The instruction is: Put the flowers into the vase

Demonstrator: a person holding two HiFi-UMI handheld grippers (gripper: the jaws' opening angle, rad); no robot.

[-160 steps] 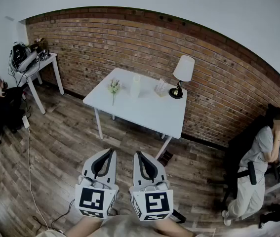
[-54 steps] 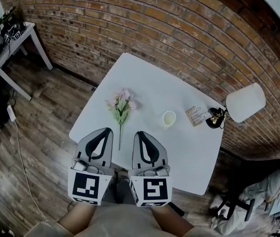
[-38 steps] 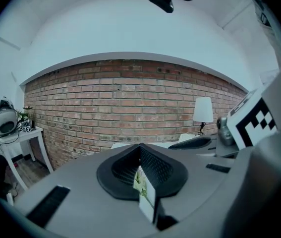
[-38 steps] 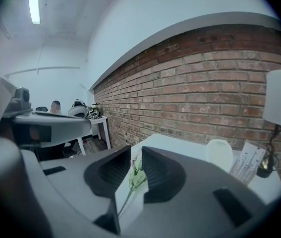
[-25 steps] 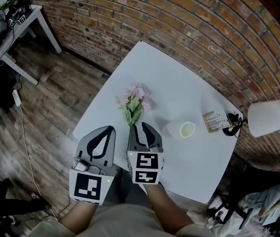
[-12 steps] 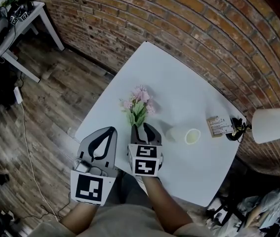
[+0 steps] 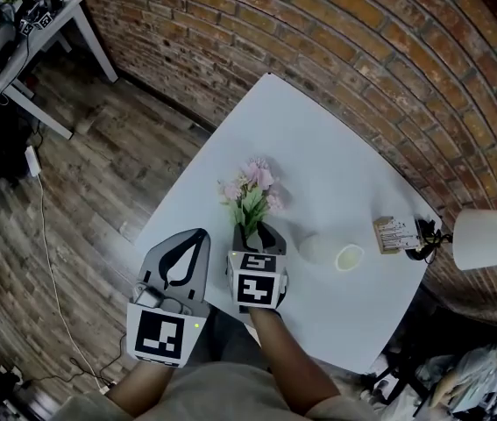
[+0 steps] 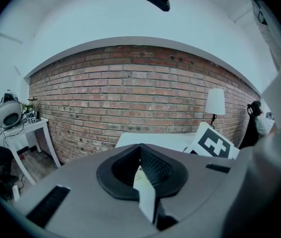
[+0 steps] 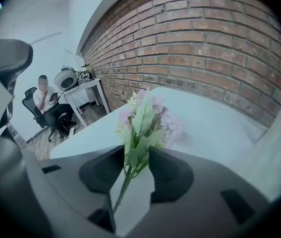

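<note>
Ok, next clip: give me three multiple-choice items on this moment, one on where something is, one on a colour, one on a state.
1. Where are the flowers relative to the vase?
A. Standing in it
B. Lying on the table, to its left in the head view
C. On the floor below it

2. What colour are the heads of the flowers?
A. Pink
B. Blue
C. Orange

3. How do the jaws of the left gripper stand?
A. Wide apart
B. Closed on the vase
C. Together, with nothing between them

Answers:
1 B: they lie flat on the white tabletop, apart from the vase.
2 A: pale pink heads show above green leaves.
3 C: the left gripper view shows the two jaws meeting.
</note>
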